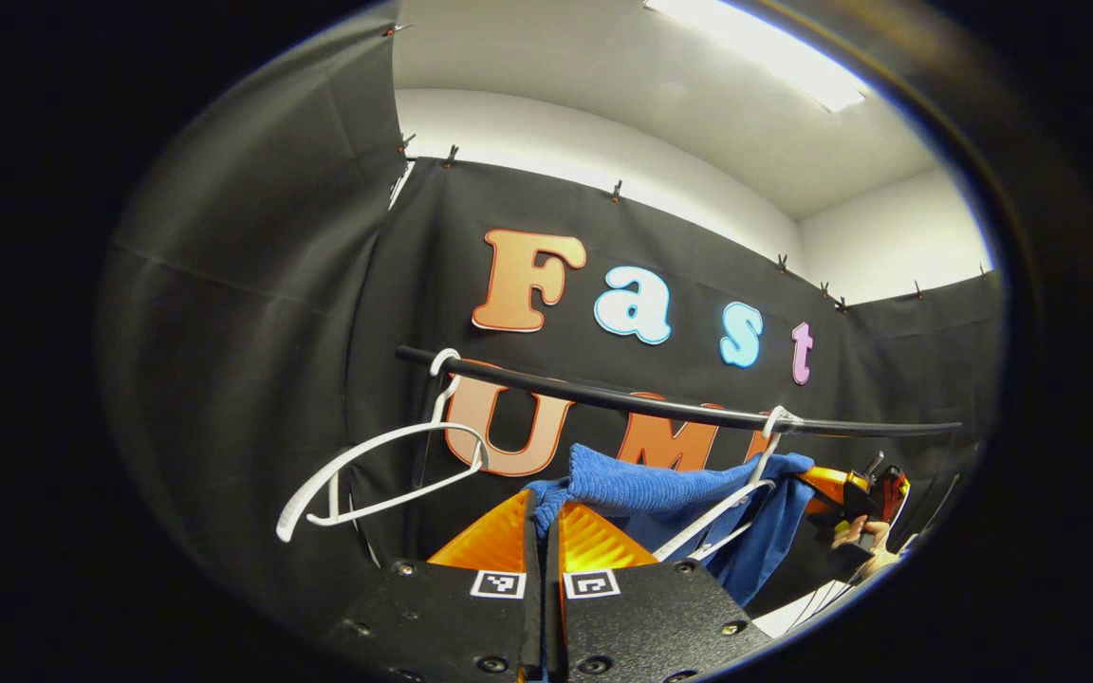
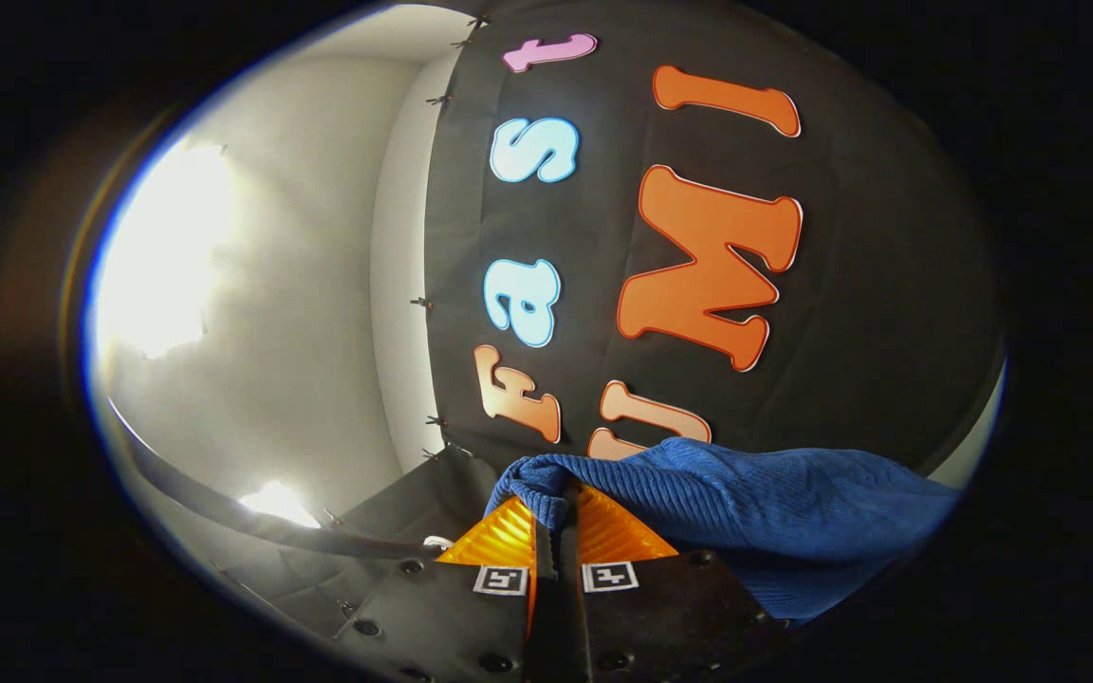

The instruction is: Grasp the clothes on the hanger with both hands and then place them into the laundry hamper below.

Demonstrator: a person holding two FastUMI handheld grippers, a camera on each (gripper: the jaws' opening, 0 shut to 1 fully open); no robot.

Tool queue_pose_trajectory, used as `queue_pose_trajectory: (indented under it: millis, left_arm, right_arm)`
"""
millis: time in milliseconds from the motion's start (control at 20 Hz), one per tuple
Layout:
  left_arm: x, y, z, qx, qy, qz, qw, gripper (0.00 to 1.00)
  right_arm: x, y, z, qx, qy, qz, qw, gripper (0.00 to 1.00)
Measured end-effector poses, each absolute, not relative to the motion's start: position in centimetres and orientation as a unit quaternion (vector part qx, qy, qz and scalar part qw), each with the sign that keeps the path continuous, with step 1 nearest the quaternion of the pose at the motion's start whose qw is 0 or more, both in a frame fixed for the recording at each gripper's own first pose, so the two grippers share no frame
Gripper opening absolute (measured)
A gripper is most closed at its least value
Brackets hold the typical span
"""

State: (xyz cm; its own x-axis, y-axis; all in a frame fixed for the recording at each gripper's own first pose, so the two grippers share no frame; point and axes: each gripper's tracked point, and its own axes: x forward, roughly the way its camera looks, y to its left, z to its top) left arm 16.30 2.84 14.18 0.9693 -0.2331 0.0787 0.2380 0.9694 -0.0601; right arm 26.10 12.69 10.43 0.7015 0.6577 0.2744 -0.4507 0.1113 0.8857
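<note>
A blue ribbed garment (image 1: 660, 489) hangs over a white hanger (image 1: 731, 503) on the black rail (image 1: 660, 406). My left gripper (image 1: 544, 517) is shut on the garment's left end, with cloth pinched between its fingers. In the left gripper view the right gripper (image 1: 855, 493), held by a hand (image 1: 858, 536), sits at the garment's right end. In the right gripper view the right gripper (image 2: 554, 517) is shut on an edge of the blue garment (image 2: 774, 512), which drapes off to the right. The hamper is out of sight.
An empty white hanger (image 1: 380, 470) hangs tilted on the rail's left end. The rail (image 2: 252, 526) crosses the lower left of the right gripper view. A ceiling light (image 1: 765, 52) glows above. Black cloth walls close in behind and to the left.
</note>
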Motion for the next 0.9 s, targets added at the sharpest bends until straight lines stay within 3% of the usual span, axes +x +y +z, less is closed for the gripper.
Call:
queue_pose_trajectory:
  millis: [900]
  left_arm:
    - [20.1, 2.6, 6.8, -0.054, 0.034, -0.149, 0.987, 0.01]
  right_arm:
    - [31.5, 11.4, 4.1, 0.560, 0.166, 0.304, 0.752, 0.07]
